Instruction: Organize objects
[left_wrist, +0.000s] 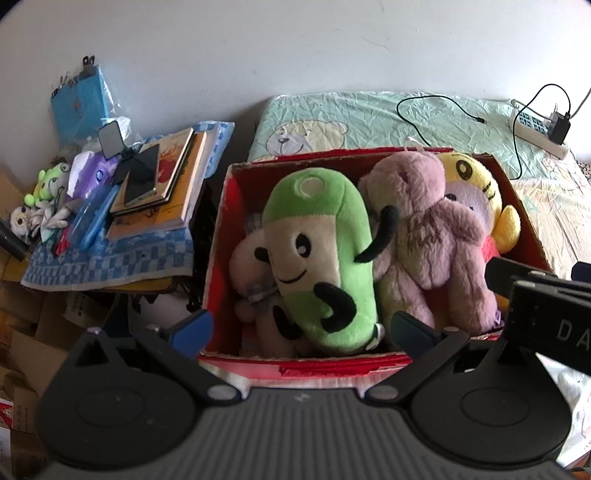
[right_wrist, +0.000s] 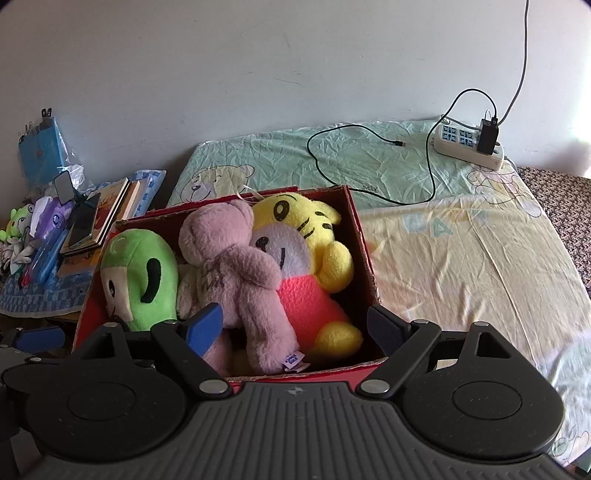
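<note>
red box (left_wrist: 332, 365) on bed (right_wrist: 461, 258) | green toy (left_wrist: 325, 258) at 9 o'clock, pink bear (right_wrist: 236, 273) middle, yellow tiger (right_wrist: 306, 229) at 3 o'clock | left hand-held gripper (left_wrist: 303, 328) wide open, empty | right hand-held gripper (right_wrist: 295, 325) wide open, empty

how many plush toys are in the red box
4 show. The green plush lies at the left, the pink bear in the middle, the yellow tiger at the right, and a pale plush sits under the green one. The box may hide more beneath.

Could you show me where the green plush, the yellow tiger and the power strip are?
Green plush (left_wrist: 325, 236): left wrist view, on its cream face.
Yellow tiger (right_wrist: 295, 214): right wrist view, on its yellow forehead.
Power strip (right_wrist: 461, 142): right wrist view, on its white top by the sockets.
</note>
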